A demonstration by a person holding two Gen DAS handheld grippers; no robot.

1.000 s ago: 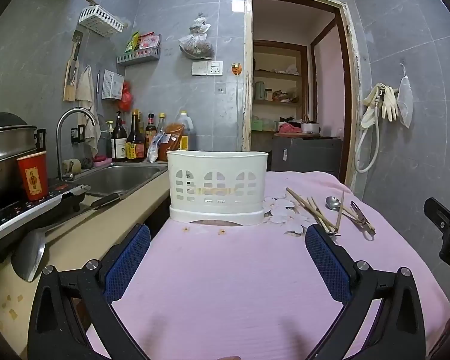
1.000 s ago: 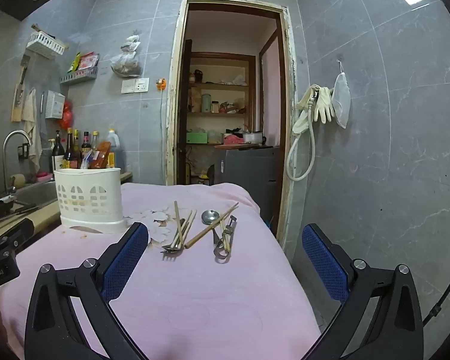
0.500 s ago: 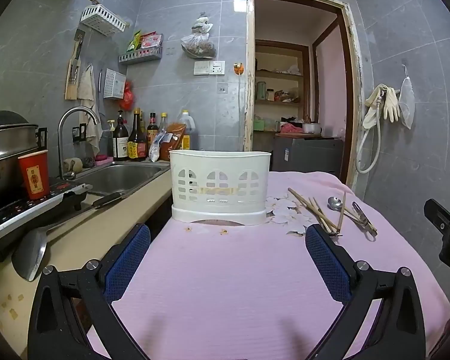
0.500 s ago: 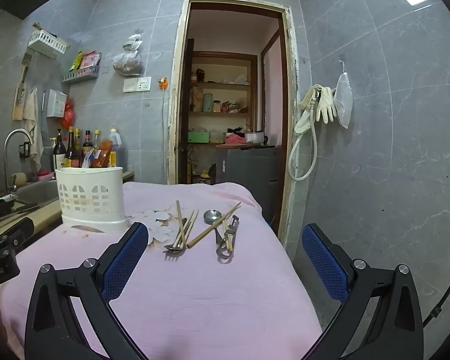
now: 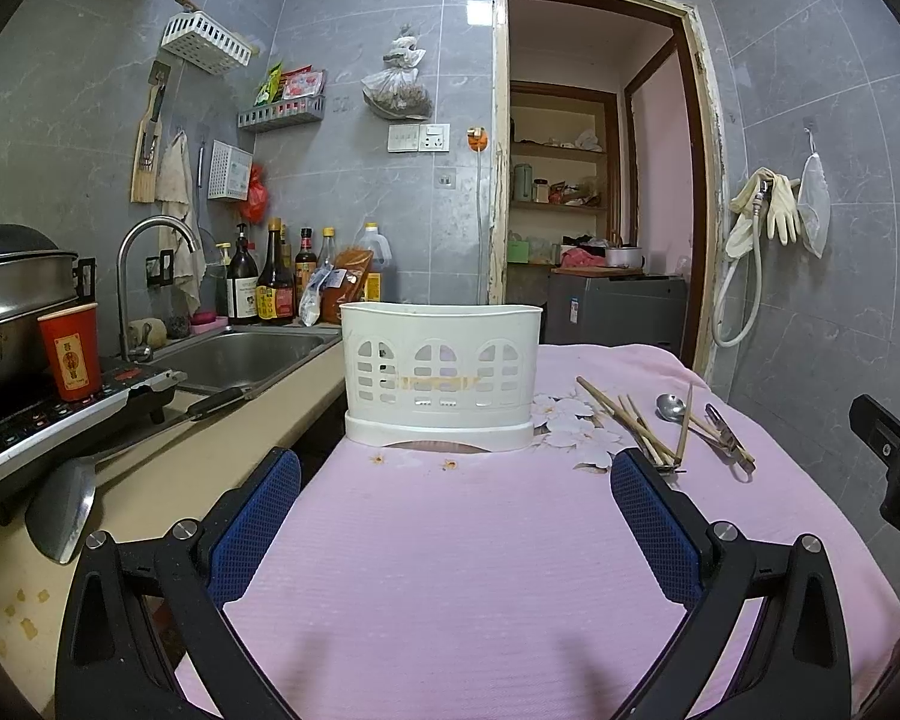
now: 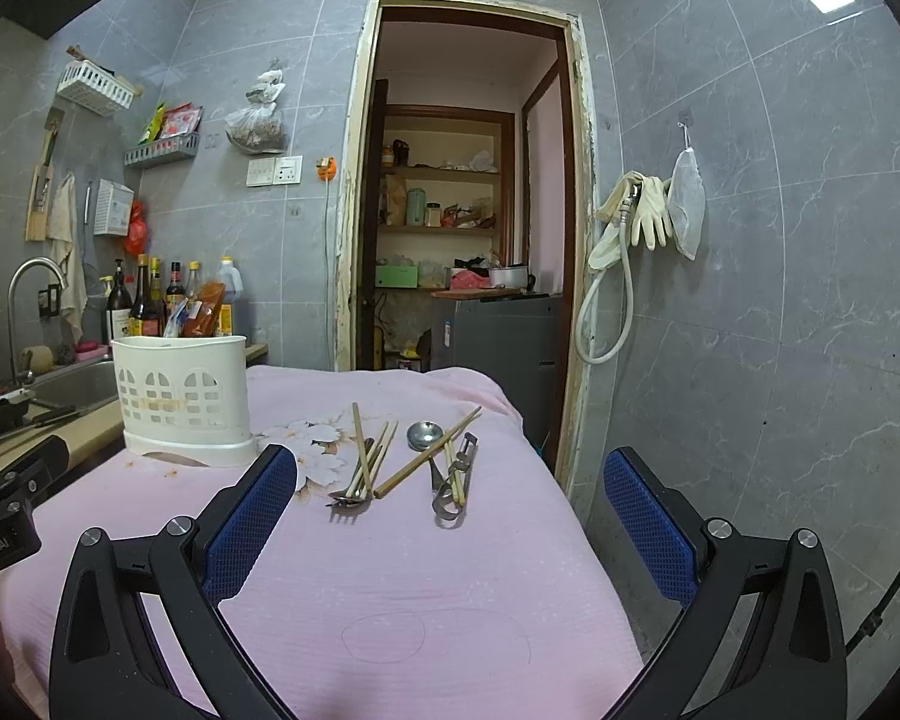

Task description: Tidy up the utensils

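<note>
Both hand-held grippers hover with jaws spread wide and empty above the pink ribbed tablecloth: the left gripper and the right gripper. Straight ahead of the left gripper stands a white slotted plastic utensil caddy, upright on the cloth. Ahead of the right gripper, between its blue-padded fingers, lie loose wooden chopsticks, a steel peeler, a steel spoon and a steel fork, near the caddy's right.
</note>
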